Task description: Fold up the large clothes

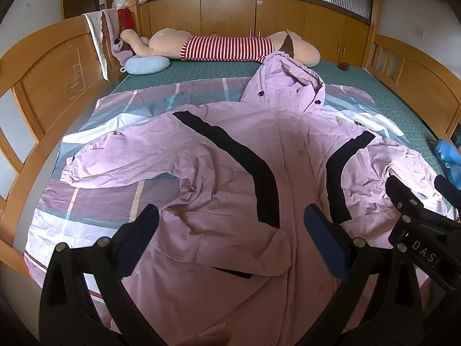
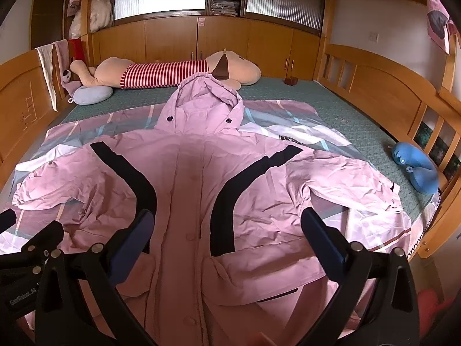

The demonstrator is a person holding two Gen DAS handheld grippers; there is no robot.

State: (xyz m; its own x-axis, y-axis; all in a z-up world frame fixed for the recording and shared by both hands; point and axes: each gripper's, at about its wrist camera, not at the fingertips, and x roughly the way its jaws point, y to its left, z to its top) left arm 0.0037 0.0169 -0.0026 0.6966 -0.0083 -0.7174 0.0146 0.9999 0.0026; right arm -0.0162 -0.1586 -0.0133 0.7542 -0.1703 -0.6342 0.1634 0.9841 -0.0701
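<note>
A pink hooded jacket (image 2: 196,173) with two curved black stripes lies front-up and spread flat on a plaid sheet (image 2: 288,121) in pink, grey and white. The sheet covers the near part of a green mattress (image 2: 340,106) in a wooden bed frame (image 2: 383,86). The jacket's hood (image 2: 207,95) points toward the far end of the bed, and both wrinkled sleeves stretch outward to the sides.

The left gripper (image 1: 230,239) hovers above the jacket's lower left front, its jaws spread wide with nothing between them. The right gripper (image 2: 227,242) hovers above the lower right front, also spread wide and empty.

Across the far end of the bed lies a large plush dog (image 2: 173,69) in a red-and-white striped shirt. A lavender neck pillow (image 2: 92,95) sits by its feet. A blue plush toy (image 2: 417,170) rests at the mattress's right edge.
</note>
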